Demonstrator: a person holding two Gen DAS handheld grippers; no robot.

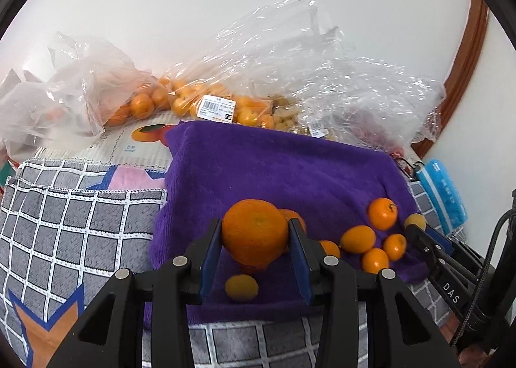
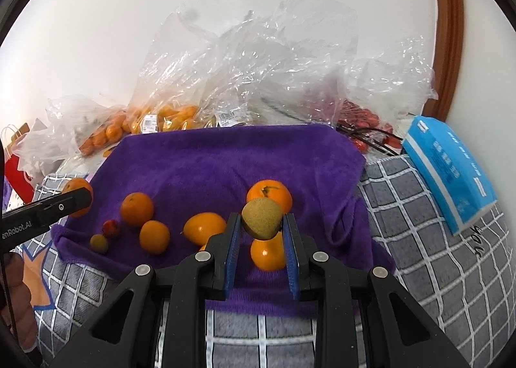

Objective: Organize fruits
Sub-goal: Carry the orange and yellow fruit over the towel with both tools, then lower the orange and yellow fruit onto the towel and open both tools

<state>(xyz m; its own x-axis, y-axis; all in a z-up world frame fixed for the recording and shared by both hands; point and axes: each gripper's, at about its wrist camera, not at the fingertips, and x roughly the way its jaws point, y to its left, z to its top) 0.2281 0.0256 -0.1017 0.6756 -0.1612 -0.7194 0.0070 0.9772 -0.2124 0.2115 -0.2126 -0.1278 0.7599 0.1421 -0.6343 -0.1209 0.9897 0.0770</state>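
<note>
In the left wrist view, we see the left gripper [image 1: 254, 232] clamped on an orange [image 1: 254, 231] above the towel's [image 1: 274, 168] near edge, with kumquats [image 1: 358, 238] loose toward its right edge.

In the right wrist view, the right gripper [image 2: 262, 220] pinches a small brownish-green fruit [image 2: 262, 219] over the towel's near edge; bags [image 2: 258, 78] line the far edge.

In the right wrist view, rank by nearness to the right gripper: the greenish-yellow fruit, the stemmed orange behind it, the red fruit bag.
1. Greenish-yellow fruit: clamped in the right gripper.
2. Stemmed orange: just behind, on the purple towel.
3. Red fruit bag: far right, past the towel.
</note>
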